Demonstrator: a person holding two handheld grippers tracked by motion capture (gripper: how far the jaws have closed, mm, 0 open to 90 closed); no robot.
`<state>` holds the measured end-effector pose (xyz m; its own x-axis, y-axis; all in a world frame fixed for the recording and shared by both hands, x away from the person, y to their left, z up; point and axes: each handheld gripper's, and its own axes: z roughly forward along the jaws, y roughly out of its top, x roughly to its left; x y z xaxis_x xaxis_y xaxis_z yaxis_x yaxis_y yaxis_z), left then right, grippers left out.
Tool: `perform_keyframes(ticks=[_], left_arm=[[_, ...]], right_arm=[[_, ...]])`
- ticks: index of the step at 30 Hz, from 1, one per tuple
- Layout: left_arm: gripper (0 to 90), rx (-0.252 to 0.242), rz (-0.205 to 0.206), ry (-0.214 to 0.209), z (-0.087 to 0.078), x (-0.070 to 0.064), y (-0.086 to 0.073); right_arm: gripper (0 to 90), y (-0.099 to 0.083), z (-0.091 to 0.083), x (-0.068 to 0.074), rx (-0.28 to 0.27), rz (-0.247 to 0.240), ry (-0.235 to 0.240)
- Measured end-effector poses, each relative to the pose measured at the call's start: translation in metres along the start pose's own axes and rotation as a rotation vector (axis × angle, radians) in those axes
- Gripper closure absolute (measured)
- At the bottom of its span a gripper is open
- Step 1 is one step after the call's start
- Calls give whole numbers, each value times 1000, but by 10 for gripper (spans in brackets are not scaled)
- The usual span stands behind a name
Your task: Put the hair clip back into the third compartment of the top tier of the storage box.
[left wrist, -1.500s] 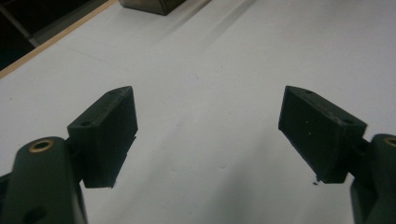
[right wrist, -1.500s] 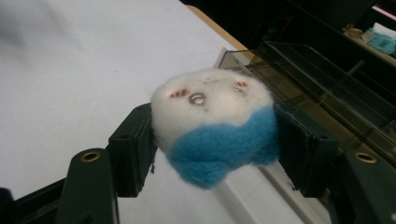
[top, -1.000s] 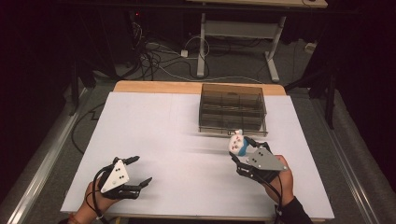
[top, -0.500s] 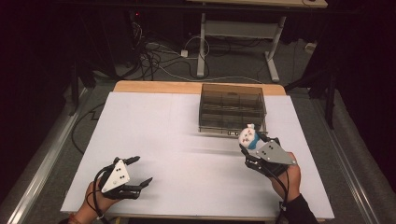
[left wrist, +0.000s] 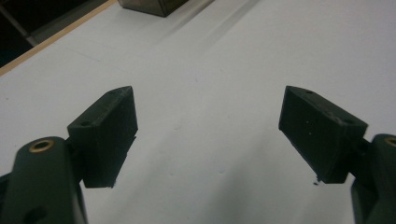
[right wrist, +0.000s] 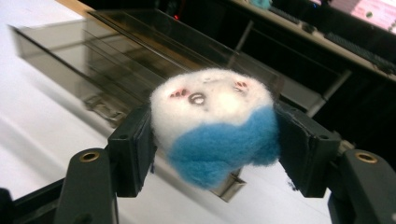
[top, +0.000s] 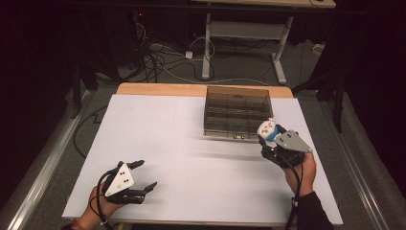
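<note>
A small fluffy toy (right wrist: pixel 215 122), white above and blue below, is clamped between the jaws of the right tool (top: pixel 272 137), which is held above the counter (top: pixel 191 143) just off the near right corner of a smoky clear box (top: pixel 237 112). In the right gripper view the toy is pressed on both sides by the black jaw pads (right wrist: pixel 133 154), and the box's near wall and its latch are seen right behind and below it. The box is divided into compartments and stands at the far right part of the counter, its back wall near the wooden far edge (top: pixel 158 89); which compartment lies nearest the toy cannot be told. Little room is left between the right tool and the counter's right edge. The left tool (top: pixel 139 177) is held low near the front left corner of the counter, close to the near edge, its jaws spread wide apart with nothing between them; in the left gripper view only bare white surface is seen between the pads (left wrist: pixel 108 133). The wide middle of the counter between the two tools is open. Beyond the far edge, cables (top: pixel 158 57) lie on the floor and the legs of a second table (top: pixel 244 33) are seen.
</note>
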<state>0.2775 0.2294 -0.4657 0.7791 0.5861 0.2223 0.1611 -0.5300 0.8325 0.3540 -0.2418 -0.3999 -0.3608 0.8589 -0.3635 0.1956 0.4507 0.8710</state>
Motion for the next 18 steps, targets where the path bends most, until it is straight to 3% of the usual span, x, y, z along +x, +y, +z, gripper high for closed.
perform_keyframes(ticks=[10,13,18], left_arm=[[186,10,-6,-8,2,-1,0],[186,9,5,-2,2,-1,0],[186,14,-1,-10,3,-1,0]], right_arm=[[331,3,31,-6,107,21,-11],[327,5,35,-5,118,43,-24],[309,8,39,-3,119,58,-4]])
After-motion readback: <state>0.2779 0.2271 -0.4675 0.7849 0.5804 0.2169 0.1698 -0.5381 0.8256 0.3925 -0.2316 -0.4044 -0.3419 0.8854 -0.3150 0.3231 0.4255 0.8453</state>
